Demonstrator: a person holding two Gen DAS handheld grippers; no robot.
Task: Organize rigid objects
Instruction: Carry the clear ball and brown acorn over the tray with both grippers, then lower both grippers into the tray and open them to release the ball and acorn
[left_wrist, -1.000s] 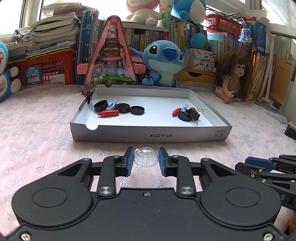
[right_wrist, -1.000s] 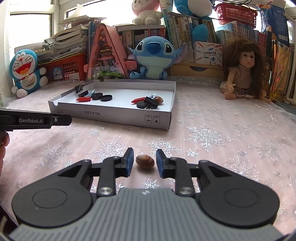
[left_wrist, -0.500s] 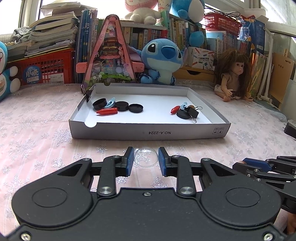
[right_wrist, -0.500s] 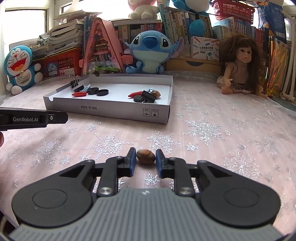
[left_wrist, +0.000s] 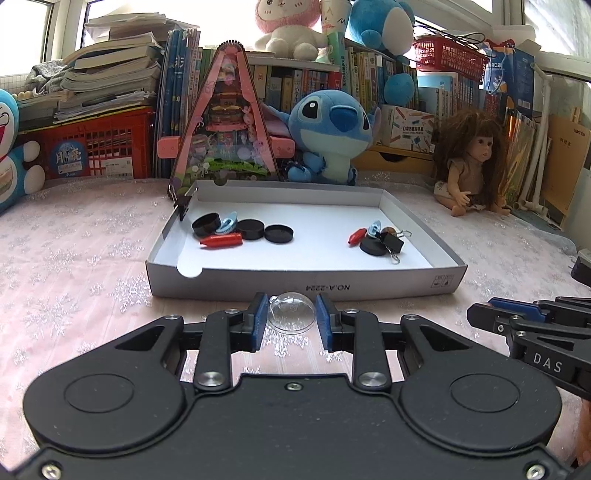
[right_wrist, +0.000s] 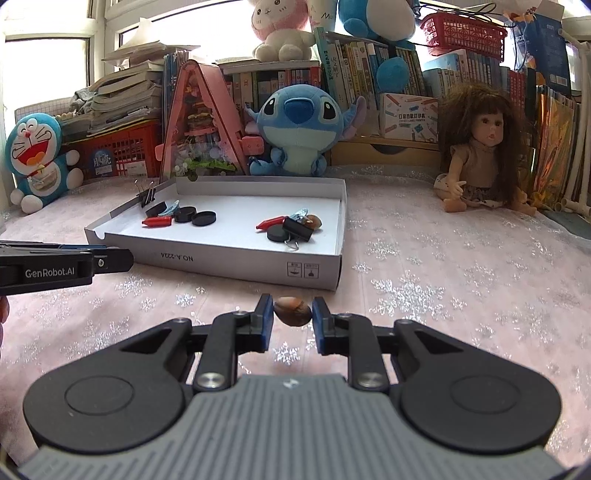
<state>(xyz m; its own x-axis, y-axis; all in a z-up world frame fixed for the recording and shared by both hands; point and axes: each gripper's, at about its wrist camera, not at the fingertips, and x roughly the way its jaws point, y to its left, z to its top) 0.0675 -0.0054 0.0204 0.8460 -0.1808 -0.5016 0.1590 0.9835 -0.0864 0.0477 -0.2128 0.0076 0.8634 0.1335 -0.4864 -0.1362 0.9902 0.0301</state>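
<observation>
Left wrist: lifted off the cloth since a second ago, clear dome (left_wrist: 291, 313) clamped in left gripper (left_wrist: 291, 317); tray (left_wrist: 306, 286) holding black caps (left_wrist: 251, 229), red pieces, clips. Right wrist: right gripper (right_wrist: 293, 314) newly closed on brown nut (right_wrist: 293, 311); both pieces not yet placed.

Right tool (left_wrist: 480, 319) mostly cut off by left view's edge

Bright daylight pours through the far windows (left_wrist: 62, 22), blown out to white glare. Near surfaces are evenly lit with soft shadows. Fisheye bending curves the edges; corners vignette dark.
</observation>
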